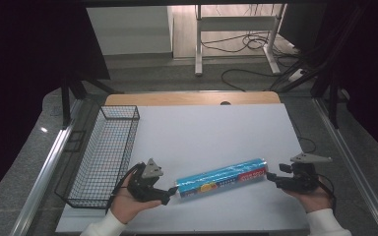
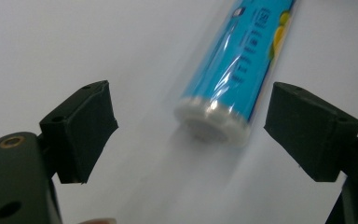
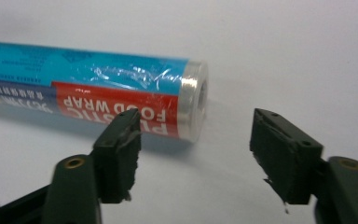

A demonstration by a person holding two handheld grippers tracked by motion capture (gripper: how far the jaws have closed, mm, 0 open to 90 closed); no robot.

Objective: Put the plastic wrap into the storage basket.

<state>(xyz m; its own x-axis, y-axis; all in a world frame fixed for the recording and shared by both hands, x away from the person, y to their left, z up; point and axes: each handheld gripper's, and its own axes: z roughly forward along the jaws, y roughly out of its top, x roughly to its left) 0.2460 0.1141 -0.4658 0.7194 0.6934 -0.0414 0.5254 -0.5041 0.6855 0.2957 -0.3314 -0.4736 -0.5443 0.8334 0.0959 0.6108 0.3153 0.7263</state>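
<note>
Roll of plastic food wrap, blue and red, film-sleeved point(image 1: 222, 178), lies on white surface point(image 1: 211, 132): light, stiff, slick. My left gripper point(image 1: 170, 194) and right gripper point(image 1: 270, 177) jaws wide, empty; grip near ends.

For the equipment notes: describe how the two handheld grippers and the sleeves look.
Both grippers, left and right, are black, each with two blocky black jaws with small screw holes, a brass-coloured insert at the jaw base, and a grey three-cornered plate on top. A black cable trails from each. The sleeves are white.
</note>
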